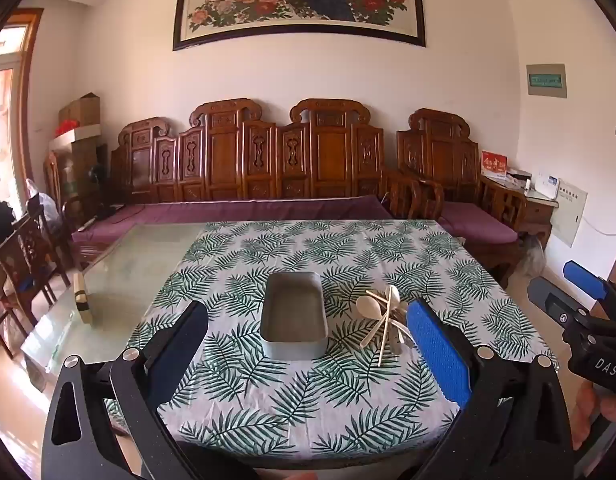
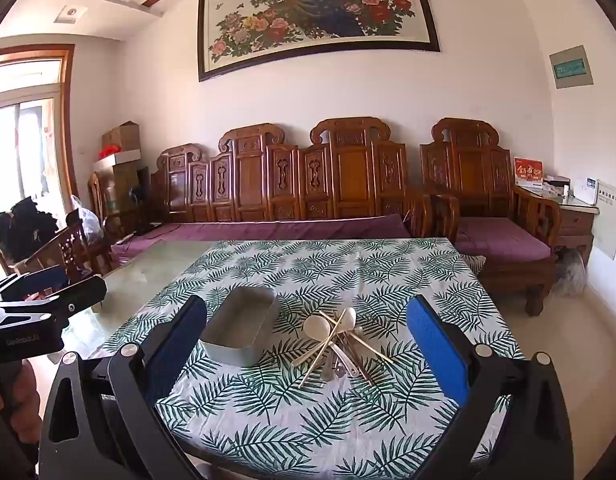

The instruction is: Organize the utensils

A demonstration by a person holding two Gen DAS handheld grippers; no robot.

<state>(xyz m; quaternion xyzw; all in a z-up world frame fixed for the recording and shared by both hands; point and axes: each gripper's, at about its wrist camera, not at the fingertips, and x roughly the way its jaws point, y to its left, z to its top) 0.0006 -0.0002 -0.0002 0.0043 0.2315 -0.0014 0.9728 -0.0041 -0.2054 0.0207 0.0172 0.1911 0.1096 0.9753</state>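
Observation:
A grey metal tin (image 1: pixel 295 322) stands empty on the leaf-print tablecloth (image 1: pixel 348 252); it also shows in the right wrist view (image 2: pixel 239 330). Just right of it lies a pile of utensils (image 1: pixel 386 320): white spoons, chopsticks and metal pieces, crossed over each other, also in the right wrist view (image 2: pixel 342 344). My left gripper (image 1: pixel 308 344) is open and empty, held short of the tin. My right gripper (image 2: pixel 308 344) is open and empty, held short of the pile. Each gripper shows at the edge of the other's view, the right one (image 1: pixel 584 300) and the left one (image 2: pixel 47 296).
The cloth covers the right part of a glass-topped table (image 1: pixel 139 264). A small block (image 1: pixel 83 298) sits on the bare glass at left. A carved wooden sofa (image 1: pixel 267 168) with purple cushions stands behind the table. Wooden chairs (image 1: pixel 19 264) are at left.

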